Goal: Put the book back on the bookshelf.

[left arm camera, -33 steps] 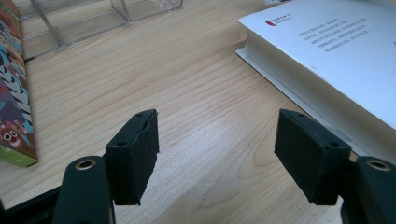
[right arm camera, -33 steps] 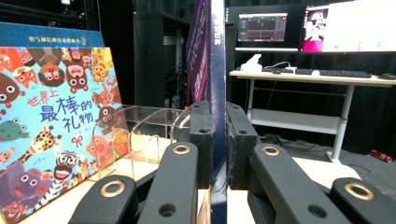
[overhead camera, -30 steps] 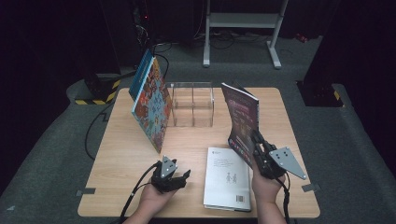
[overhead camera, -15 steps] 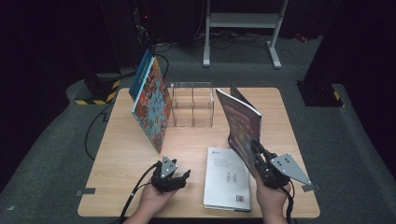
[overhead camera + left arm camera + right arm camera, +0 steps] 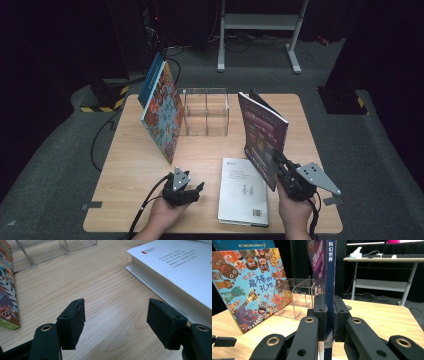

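Dark book [image 5: 329, 277] spine: 科幻世界. Animal picture book [image 5: 249, 287] cover: 世界上最棒的礼物.

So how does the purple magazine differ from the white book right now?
The purple magazine stands upright, lifted and clamped at its spine by the right gripper; the white book lies flat on the table, untouched. The magazine looks thin, the book thick. Both sit right of the open left gripper.

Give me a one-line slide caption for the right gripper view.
Right gripper clamps the spine of an upright dark magazine, facing a clear acrylic organizer and a leaning animal picture book.
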`<state>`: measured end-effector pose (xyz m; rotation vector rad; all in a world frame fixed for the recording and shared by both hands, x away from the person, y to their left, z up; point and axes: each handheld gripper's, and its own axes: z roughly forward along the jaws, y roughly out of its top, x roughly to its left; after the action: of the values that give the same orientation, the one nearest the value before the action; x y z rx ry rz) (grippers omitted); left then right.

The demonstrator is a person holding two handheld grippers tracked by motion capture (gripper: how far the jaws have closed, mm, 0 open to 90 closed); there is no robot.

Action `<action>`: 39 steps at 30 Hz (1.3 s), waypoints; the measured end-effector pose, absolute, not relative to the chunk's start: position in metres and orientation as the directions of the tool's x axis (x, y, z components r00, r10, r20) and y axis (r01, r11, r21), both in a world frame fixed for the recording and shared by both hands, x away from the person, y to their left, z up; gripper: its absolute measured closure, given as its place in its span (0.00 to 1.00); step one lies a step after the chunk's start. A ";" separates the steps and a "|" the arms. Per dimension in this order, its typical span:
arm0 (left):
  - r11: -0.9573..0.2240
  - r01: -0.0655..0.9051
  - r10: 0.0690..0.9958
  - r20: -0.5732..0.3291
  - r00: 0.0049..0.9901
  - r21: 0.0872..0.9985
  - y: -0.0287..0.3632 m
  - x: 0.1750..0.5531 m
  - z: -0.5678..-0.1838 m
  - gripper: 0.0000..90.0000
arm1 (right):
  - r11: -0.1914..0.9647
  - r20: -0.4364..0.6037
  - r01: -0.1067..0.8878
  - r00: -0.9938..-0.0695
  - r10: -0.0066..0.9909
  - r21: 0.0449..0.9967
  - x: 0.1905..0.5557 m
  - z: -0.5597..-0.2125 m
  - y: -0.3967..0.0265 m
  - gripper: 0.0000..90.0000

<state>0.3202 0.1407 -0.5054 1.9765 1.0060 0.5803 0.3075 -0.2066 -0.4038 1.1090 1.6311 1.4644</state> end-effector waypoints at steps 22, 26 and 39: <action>-0.326 0.430 0.820 0.025 0.572 0.842 0.146 0.321 -0.503 0.35 | 0.020 0.038 0.119 -0.468 0.883 0.993 0.319 -0.381 -0.177 0.94; -0.324 0.433 0.821 0.022 0.571 0.841 0.146 0.321 -0.503 0.35 | 0.016 0.041 0.112 -0.489 0.871 0.994 0.322 -0.380 -0.167 0.94; -0.322 0.430 0.821 0.023 0.570 0.844 0.147 0.321 -0.503 0.35 | -0.003 0.049 0.089 -0.521 0.852 0.996 0.341 -0.386 -0.143 0.94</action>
<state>0.3208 0.1473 -0.5026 1.9511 1.0054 0.5807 0.3408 -0.1430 -0.3859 0.9816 1.6601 1.5850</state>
